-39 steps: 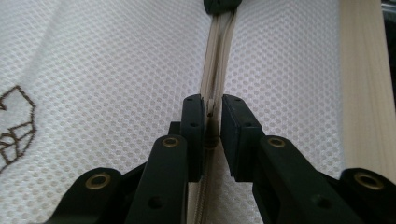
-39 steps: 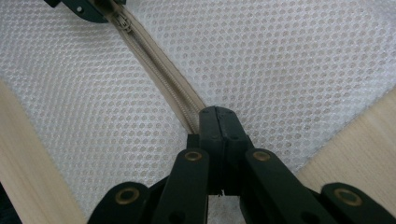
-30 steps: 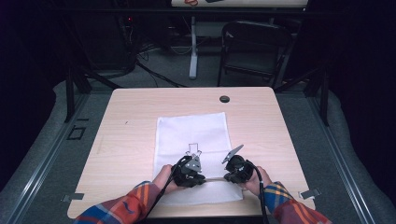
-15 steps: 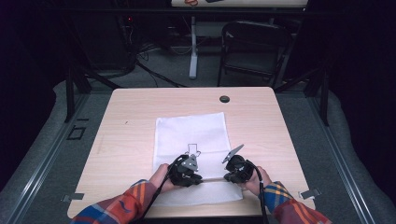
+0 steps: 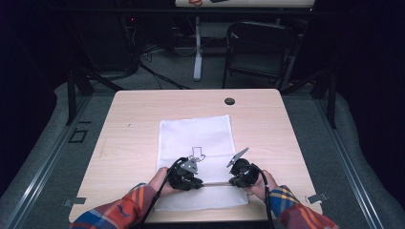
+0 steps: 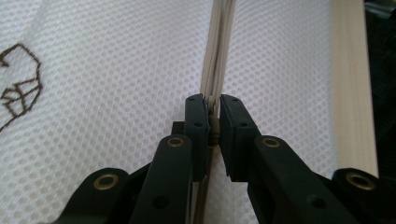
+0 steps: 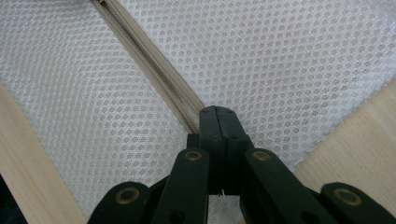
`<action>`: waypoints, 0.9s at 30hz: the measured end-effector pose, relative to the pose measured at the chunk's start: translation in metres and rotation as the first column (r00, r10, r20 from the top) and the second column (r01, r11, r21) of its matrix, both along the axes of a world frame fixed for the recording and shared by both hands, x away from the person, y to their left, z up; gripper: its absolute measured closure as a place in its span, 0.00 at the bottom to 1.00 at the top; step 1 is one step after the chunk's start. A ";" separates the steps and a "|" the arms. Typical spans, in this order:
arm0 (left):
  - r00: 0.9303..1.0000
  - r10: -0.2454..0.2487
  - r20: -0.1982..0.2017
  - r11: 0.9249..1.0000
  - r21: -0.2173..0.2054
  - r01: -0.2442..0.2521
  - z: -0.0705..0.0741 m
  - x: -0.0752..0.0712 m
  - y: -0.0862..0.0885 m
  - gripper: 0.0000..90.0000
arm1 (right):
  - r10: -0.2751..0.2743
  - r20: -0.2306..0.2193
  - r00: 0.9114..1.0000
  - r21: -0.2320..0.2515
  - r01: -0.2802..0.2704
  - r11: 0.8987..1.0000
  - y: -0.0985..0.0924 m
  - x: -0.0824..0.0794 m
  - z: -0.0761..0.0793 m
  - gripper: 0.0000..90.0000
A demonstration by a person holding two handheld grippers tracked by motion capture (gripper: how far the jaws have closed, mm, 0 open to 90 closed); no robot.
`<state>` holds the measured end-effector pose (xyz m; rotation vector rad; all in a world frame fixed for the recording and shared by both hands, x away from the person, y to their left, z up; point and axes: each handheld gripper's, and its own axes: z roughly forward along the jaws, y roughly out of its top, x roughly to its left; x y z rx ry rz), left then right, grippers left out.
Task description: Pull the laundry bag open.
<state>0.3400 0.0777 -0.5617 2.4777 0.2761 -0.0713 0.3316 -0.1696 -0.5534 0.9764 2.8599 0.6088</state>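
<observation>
- White mesh bag [image 5: 196, 138] lies flat on the wooden counter [image 5: 133, 124], its near part under both grippers; a cream zipper [image 6: 215, 56] runs across the bag from one pair of jaws to the other.
- Left gripper [image 6: 212, 126]: jaws narrow, pinching a small cream piece on the zipper line, judged to be the slider or its pull. The zipper track runs straight ahead of the jaws, which suits a pull along its length.
- Right gripper [image 7: 218, 122]: jaws fully closed at the zipper's end; the track meets their tips, so they probably clamp the tape or mesh there, though the pinched stuff itself is hidden. Judged purpose: to anchor the bag so that it stays taut and does not bunch while the slider travels.
- In the high view the left gripper [image 5: 185, 174] and right gripper [image 5: 241, 172] face each other across a short span of zipper, near the counter's front edge.
- A small line drawing [image 5: 197, 153] is printed on the mesh just beyond the left jaws.
- Open room: bare wood flanks the bag on both sides; the only other thing is a dark round cap [image 5: 229, 101] well beyond the jaws, near the far edge.
</observation>
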 end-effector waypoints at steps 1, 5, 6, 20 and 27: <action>1.000 0.000 -0.003 1.000 0.007 0.000 0.000 0.000 0.001 0.91 | -0.012 0.003 1.000 0.016 0.012 1.000 0.001 -0.001 -0.001 1.00; 1.000 0.000 -0.003 1.000 0.005 0.000 0.000 0.000 0.004 0.91 | 0.003 -0.004 1.000 -0.002 -0.003 1.000 0.001 -0.001 0.000 1.00; 1.000 0.000 -0.003 1.000 0.018 0.000 0.000 0.001 0.005 0.91 | 0.003 -0.006 1.000 -0.003 -0.003 1.000 0.001 -0.001 0.000 1.00; 1.000 0.000 -0.026 1.000 0.006 0.000 0.000 0.004 0.014 0.91 | 0.003 -0.017 1.000 0.003 -0.003 1.000 0.002 -0.003 0.000 1.00; 1.000 0.002 -0.029 1.000 0.013 -0.001 -0.001 0.006 0.013 0.91 | 0.006 -0.014 1.000 0.019 -0.006 1.000 0.000 -0.003 -0.001 1.00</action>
